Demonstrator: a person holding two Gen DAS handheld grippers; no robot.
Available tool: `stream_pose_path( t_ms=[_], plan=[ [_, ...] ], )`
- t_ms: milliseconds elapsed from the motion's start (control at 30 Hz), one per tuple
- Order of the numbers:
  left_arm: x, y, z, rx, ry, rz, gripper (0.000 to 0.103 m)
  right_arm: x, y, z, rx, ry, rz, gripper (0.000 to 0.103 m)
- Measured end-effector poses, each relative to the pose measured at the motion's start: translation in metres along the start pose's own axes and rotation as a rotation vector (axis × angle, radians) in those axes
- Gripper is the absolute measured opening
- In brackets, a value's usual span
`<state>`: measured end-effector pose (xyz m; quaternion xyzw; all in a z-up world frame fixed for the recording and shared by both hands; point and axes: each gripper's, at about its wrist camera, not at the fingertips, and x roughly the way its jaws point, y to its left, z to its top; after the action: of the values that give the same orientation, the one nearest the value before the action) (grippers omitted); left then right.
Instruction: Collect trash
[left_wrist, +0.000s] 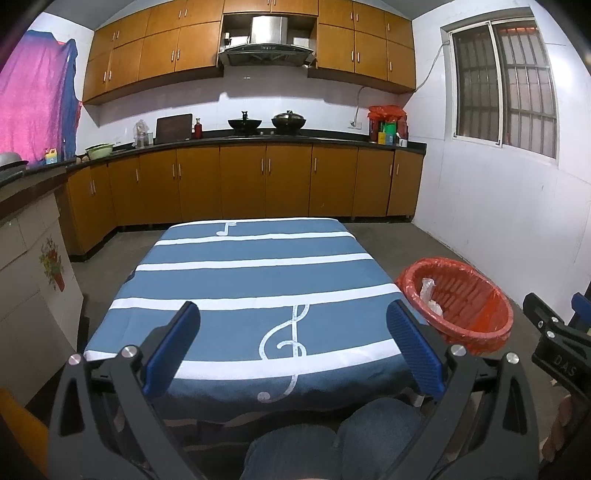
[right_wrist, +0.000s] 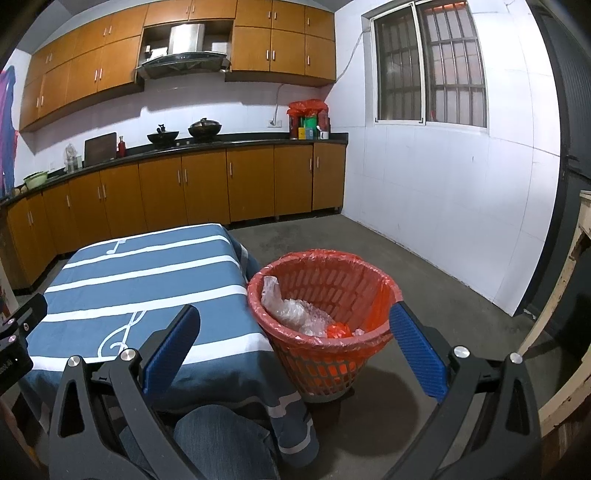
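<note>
Kitchen with a grey concrete floor; we sit at a low table (left_wrist: 258, 280) under a blue cloth with white stripes and music notes. Nearest us, our knees (left_wrist: 332, 443) in jeans press against its front edge. Left gripper (left_wrist: 293, 345) hangs over the near cloth, fingers spread wide, nothing between them. Right gripper (right_wrist: 295, 347) is likewise spread and empty, aimed at the bin (right_wrist: 325, 321). The bin, a red basket lined with a red bag, stands on the floor just beside the table's right side. Inside lies the trash (right_wrist: 295, 314): crumpled clear plastic and a red scrap. Farther off, brown cabinets (left_wrist: 258, 181), two woks (left_wrist: 267, 122) on the counter, a barred window (right_wrist: 428, 62).
</note>
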<state>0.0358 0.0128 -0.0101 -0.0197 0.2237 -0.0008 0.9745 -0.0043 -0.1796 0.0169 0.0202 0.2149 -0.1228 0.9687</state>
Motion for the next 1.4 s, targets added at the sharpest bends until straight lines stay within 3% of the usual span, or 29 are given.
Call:
stream_pose_path(
  t_ms=[1400],
  plan=[
    [0.0042,-0.0061,-0.0058,-0.017,0.012,-0.009,0.099,0.0038,-0.0031,0.0013,0.009,0.010,-0.008,0.101]
  ],
)
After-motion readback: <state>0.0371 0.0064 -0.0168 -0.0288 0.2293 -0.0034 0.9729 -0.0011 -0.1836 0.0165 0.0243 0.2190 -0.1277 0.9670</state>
